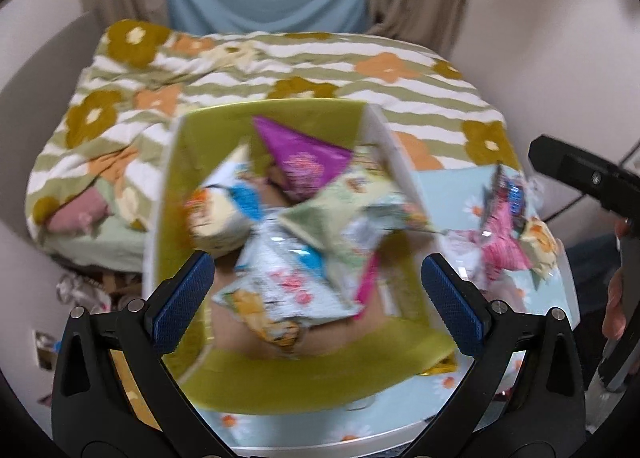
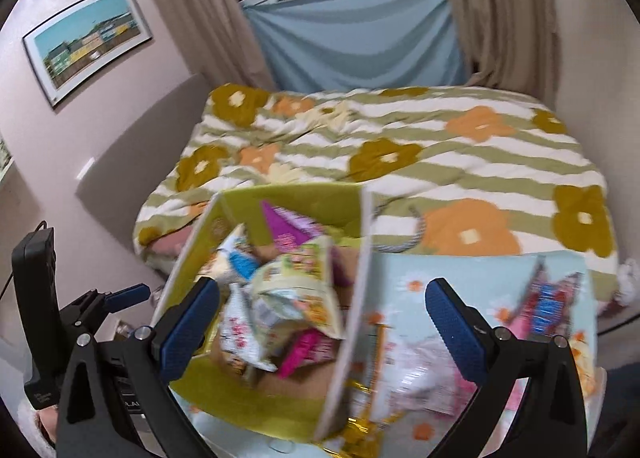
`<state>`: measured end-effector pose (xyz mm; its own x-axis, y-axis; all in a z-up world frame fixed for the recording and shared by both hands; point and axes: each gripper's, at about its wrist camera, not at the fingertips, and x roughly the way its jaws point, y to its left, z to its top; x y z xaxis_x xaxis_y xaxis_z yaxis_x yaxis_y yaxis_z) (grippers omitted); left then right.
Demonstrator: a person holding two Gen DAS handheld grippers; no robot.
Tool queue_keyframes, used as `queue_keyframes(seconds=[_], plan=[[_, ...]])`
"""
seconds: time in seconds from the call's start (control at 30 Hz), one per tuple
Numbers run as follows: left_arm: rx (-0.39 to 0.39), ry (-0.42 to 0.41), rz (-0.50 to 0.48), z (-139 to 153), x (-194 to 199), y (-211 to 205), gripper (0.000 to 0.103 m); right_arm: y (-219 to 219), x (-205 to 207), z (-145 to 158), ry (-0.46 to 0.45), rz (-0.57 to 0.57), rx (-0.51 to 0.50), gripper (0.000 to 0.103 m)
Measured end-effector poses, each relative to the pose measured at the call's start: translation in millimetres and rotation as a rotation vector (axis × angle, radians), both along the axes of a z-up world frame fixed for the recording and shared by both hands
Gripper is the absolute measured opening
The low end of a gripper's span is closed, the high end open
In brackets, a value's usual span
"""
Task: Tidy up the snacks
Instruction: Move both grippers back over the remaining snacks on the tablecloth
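Standing over the work, both claws are spread wide and carry nothing. The left claw (image 1: 316, 298) hangs above the green box (image 1: 280, 374), which lies directly beneath and between its fingers and already holds a heap of snack packets (image 1: 288, 258), a purple packet (image 1: 304, 162) lying at the far side of the heap. The right claw (image 2: 322, 322) is likewise released, with no packet between its pads; the box's white side wall (image 2: 352, 318) runs beneath its gap, so the boxed heap sits under its left finger and the tabletop (image 2: 404, 270) under its right.

Loose snacks (image 2: 544, 306) remain on the tabletop, beyond and outside the right finger, with a pale crinkled wrapper (image 2: 412, 374) nearer, just inside it. Both views are blurred, so individual packets cannot be told apart with confidence.

Judgement: the step in hand is the gap between a deposit and the next pick, the task being well along yet unfinished. The next move calls for the right claw to swing rightwards, descend over one loose packet, and close on it alone, clear of the box wall.
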<state>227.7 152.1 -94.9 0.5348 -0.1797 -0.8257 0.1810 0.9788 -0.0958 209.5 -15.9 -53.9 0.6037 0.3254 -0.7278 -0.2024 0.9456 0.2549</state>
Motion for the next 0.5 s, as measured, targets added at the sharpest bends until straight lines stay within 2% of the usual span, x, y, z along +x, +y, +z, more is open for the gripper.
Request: queue_keyframes(seconds=[0.17,0.33,0.5], plan=[[0.011,-0.004,-0.080,1,-6,-49,0.103,-54,-20,11,-0.027,-0.092,-0.022,0.103],[0.017,-0.010,-0.096,1,-13,-101,0.103,-109,-37,14,-0.038,-0.147,-0.077,0.103],[0.023,0.006,-0.102,-6,-18,-155,0.103,-163,-47,3,-0.010,-0.156,-0.104,0.103]])
